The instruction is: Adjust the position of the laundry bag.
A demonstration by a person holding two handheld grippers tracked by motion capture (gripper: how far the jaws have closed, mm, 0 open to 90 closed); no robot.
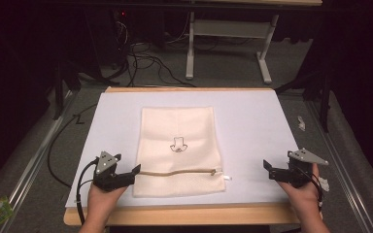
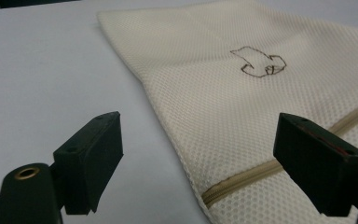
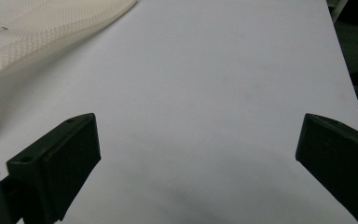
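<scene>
right now the white table sheet (image 1: 252, 121) lies under everything, and the cream mesh laundry bag (image 1: 177, 145) lies flat at its middle; i place everything else from that bag. its tan zipper (image 1: 177, 172) runs across the bag's near end, shut as far as i can judge, with the small white pull tab (image 1: 227, 177) poking out at the bag's right edge. a little dark outline print (image 1: 178, 144) sits mid-bag, beyond the zipper.

my left gripper (image 1: 137, 169) is at the bag's left edge, jaws spread wide with nothing between them; in the left gripper view the zipper's closed end (image 2: 223, 189) lies between and just ahead of them. my right gripper (image 1: 266, 165) hovers well to the right of the bag, also released and empty, with bare sheet ahead of it.

to do this well, i reckon the left should pinch the mesh right beside the zipper's end and hold it down, so the bag won't drag. then the right should come in low toward the pull tab, close squarely on it, and draw along the zipper line, not upward.
</scene>
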